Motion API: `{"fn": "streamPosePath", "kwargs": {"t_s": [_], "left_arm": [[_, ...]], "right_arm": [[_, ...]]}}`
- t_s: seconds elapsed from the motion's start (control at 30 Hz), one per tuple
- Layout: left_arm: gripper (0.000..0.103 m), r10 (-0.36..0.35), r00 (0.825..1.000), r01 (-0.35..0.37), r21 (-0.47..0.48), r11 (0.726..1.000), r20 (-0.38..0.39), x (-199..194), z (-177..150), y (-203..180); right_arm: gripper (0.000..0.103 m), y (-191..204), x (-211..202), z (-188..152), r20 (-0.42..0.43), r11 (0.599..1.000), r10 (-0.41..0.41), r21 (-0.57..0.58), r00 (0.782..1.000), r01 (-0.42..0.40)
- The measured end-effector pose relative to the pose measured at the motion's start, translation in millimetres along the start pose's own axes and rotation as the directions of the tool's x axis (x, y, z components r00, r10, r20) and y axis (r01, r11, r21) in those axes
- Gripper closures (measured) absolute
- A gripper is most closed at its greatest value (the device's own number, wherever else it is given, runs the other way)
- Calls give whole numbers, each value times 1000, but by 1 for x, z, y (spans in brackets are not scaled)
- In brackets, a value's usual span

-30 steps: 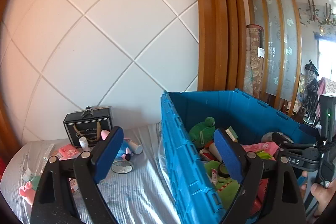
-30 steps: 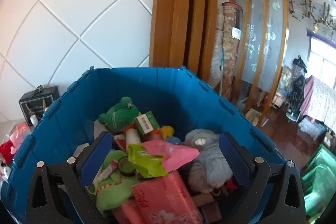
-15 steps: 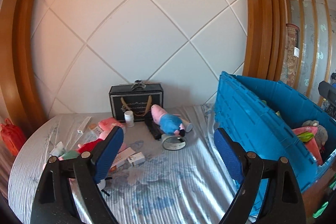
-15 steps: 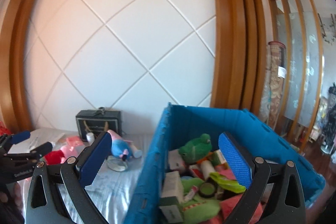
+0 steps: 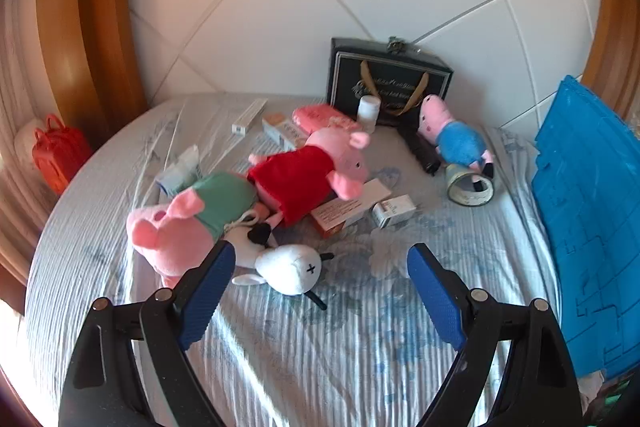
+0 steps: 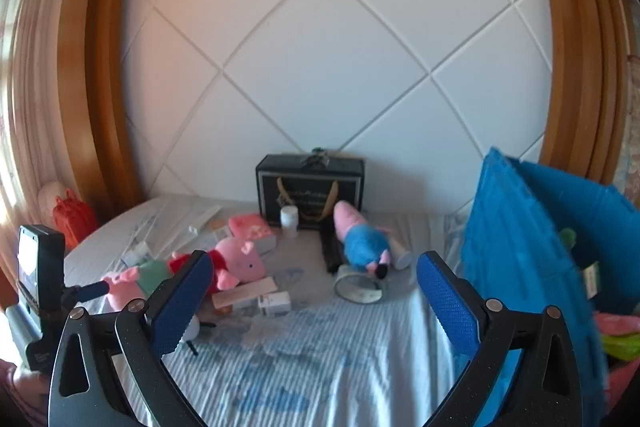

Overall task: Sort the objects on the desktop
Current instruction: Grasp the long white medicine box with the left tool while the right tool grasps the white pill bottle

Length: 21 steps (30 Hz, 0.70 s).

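My left gripper (image 5: 320, 291) is open and empty above a white sheep plush (image 5: 290, 267). Behind it lie a pig plush in green (image 5: 192, 223), a pig plush in red (image 5: 312, 171) and a pig plush in blue (image 5: 456, 139), with a tape roll (image 5: 470, 187) and small boxes (image 5: 394, 211) on the striped bedcover (image 5: 360, 347). The blue crate (image 5: 588, 227) stands at the right. My right gripper (image 6: 312, 299) is open and empty, above the bedcover left of the crate (image 6: 520, 247). The blue-dressed pig (image 6: 362, 239) and tape roll (image 6: 358, 285) lie ahead of it.
A black gift box (image 5: 386, 83) with a white bottle (image 5: 368, 113) before it stands against the padded white wall. A red bag (image 5: 56, 155) sits at the left edge. The left gripper's body (image 6: 36, 287) shows at the left of the right wrist view.
Both grippers swung left from the blue crate to over the bedcover. The left one has come down close to the plush toys. Both stay open.
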<state>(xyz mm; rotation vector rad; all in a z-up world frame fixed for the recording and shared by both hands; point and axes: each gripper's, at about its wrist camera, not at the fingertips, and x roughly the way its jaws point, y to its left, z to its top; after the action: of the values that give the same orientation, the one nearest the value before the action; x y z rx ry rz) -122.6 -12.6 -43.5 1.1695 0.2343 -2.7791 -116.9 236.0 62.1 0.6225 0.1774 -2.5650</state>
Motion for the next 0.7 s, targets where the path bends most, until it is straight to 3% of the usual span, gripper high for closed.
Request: {"fn": "streamPosePath", "kwargs": {"t_s": [0.13,0.27,0.37,0.43,0.53,0.6,0.7], "left_arm": [[15,6,994,-13,-65,998,-110,51,-10,16],[15,19,981,-41,-108,993,-193,97,-15,25],[15,22,972,-50,-116,992,-235,119,-15,32],[15,9,972,-35,-106,994,-236,125,-8,35],[15,11,982,-24,-66,998,-188,126,19,36],[15,20,987,-28,-46,999,-158,132,47,38],[15,-21,989,16,-35,999,-149,154,104,39]], "right_arm": [[0,6,73,-25,-161,1000,8,-19,987,-11],[0,8,142,-58,-324,999,38,-14,945,-45],[0,-1,187,-74,-401,999,35,18,915,-31],[0,-17,212,-71,-410,997,25,72,912,5],[0,-50,251,-55,-392,986,-55,122,918,112],[0,-71,278,-43,-407,979,-101,124,908,165],[0,-108,316,-18,-414,957,-151,166,898,237]]}}
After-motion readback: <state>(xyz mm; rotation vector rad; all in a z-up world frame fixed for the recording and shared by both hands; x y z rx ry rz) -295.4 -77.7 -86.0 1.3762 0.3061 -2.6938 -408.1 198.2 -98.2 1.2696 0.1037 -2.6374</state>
